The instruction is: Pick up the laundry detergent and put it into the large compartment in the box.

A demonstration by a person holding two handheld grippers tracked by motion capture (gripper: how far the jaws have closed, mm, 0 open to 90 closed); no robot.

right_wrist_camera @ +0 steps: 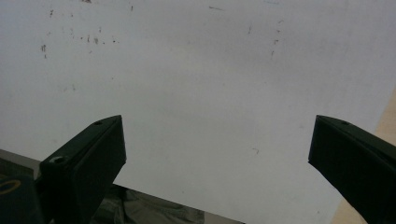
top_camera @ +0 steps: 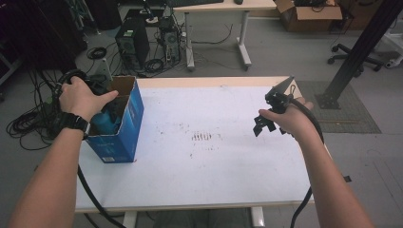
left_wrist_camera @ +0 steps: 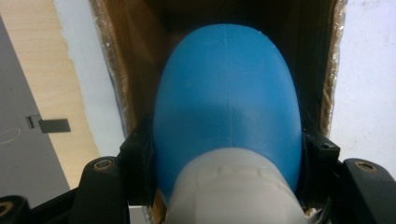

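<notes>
the left gripper (left_wrist_camera: 226, 186) is clamped on a smooth blue plastic bottle with a pale grey cap (left_wrist_camera: 227, 102); one black pad sits against each side of the bottle's body, near the cap. the bottle hangs inside the open top of a tall blue cardboard box with brown inner walls (top_camera: 124, 118), which stands upright at the left edge of the white, scuffed tabletop (top_camera: 204, 161). in the high view the left hand (top_camera: 81, 97) is at the box's mouth, and a little of the blue bottle (top_camera: 105, 121) shows in the opening. the right gripper (top_camera: 263, 124) hovers above the right part of the tabletop, well apart from the box, with its fingers (right_wrist_camera: 86, 161) spread wide and nothing between them.
</notes>
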